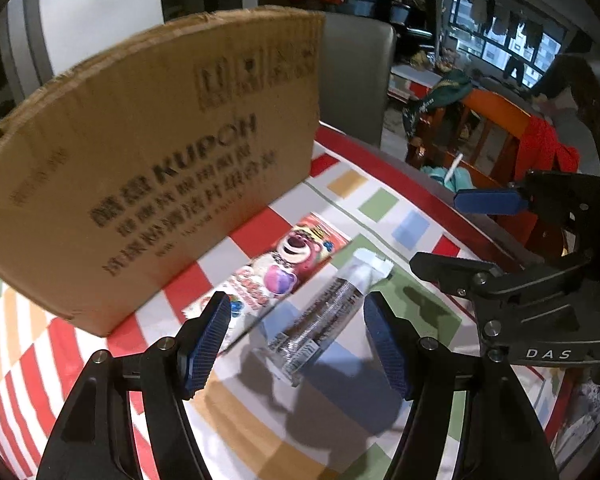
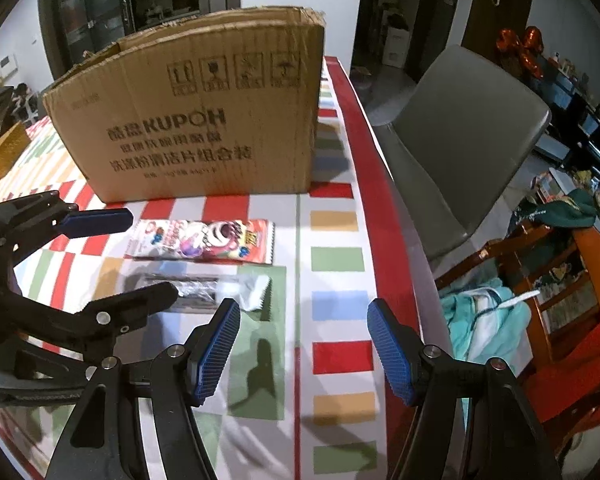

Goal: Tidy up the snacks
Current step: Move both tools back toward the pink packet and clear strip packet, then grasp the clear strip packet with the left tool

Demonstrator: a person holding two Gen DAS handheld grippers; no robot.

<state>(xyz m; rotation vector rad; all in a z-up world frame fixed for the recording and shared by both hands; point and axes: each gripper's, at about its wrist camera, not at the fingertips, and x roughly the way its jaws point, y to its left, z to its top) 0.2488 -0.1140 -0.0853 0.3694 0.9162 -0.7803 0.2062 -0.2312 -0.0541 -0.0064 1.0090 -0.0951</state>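
Observation:
A silver and brown snack stick pack point(image 1: 324, 312) lies on the checked tablecloth point(image 1: 236, 412). My left gripper point(image 1: 298, 344) is open and hovers just above it, a blue pad on each side. A pink bear snack packet point(image 1: 284, 268) lies beside it, nearer the cardboard box point(image 1: 148, 184). In the right wrist view the pink packet point(image 2: 204, 242) and the stick pack point(image 2: 204, 290) lie in front of the open-topped box point(image 2: 204, 120). My right gripper point(image 2: 304, 350) is open and empty over the cloth, right of the snacks. The left gripper's fingers point(image 2: 96, 220) show at the left.
The right gripper's body point(image 1: 540, 292) is close on the right in the left wrist view. The table's red edge point(image 2: 380, 184) runs along the right side. A grey chair point(image 2: 460, 148) and an orange wooden chair point(image 2: 572, 292) with clothes stand beyond it.

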